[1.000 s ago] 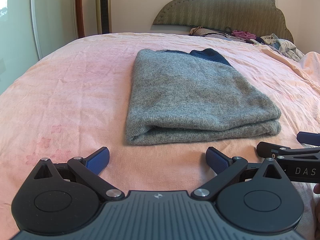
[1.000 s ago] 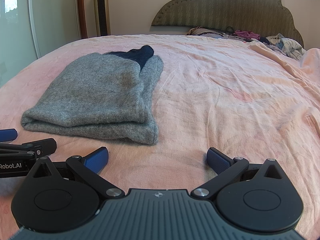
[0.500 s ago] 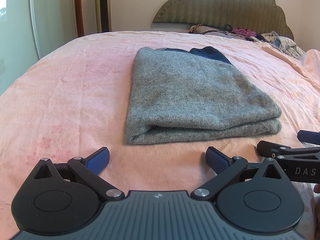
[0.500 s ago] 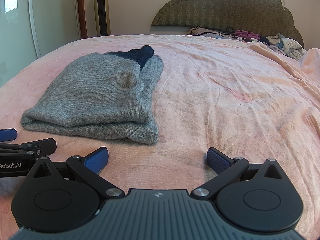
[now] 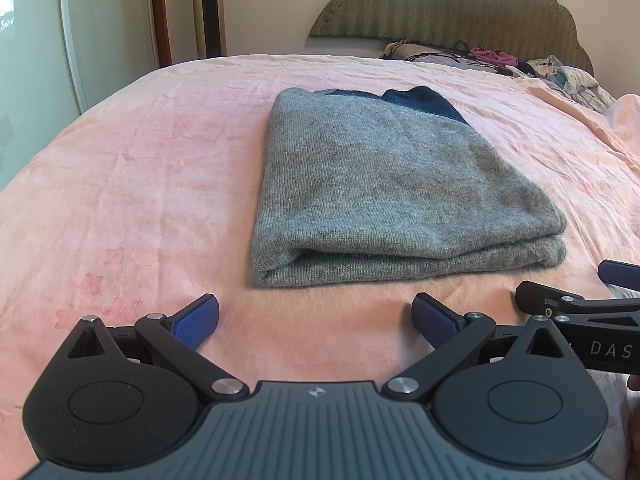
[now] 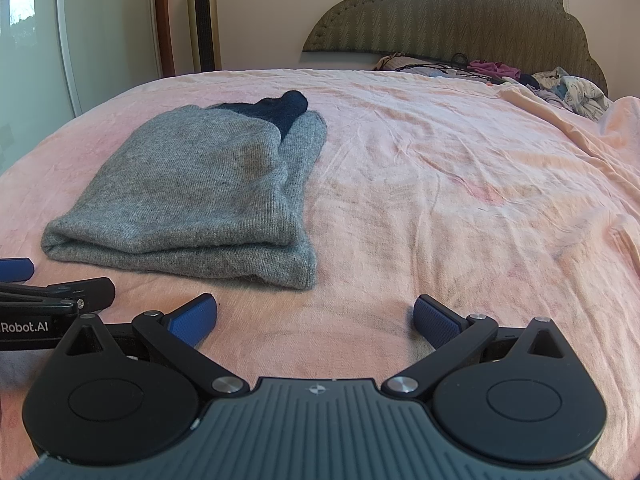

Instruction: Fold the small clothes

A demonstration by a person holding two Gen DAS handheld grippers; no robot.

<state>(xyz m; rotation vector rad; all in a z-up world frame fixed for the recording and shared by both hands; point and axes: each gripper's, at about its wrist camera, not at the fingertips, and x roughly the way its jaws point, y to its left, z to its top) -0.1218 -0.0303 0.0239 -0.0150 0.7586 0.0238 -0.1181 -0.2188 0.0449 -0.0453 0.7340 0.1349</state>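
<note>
I work over the pink bed sheet (image 5: 140, 184), and I take the grey sweater (image 5: 384, 184) as my landmark: it lies folded flat on the sheet, layers stacked, with a dark navy part (image 5: 420, 98) showing at its far end. Beyond the sweater, by the headboard (image 6: 448, 12), sits a heap of loose clothes (image 6: 568, 88), well apart from it.

My left gripper (image 5: 316, 314) hovers just short of the sweater's near folded edge, jaws spread wide and holding nothing. My right gripper (image 6: 316, 314) sits off the sweater's near right corner, also spread and empty, beside the left one.

I judge the fold to be nearly or fully done. If I tidy it, I want to come in low at the near corners, pinch all layers together rather than only the top one, and move both tools evenly, since the soft knit would slide and skew. The uneven right edge, where a lower layer sticks out, is what I would square up.
</note>
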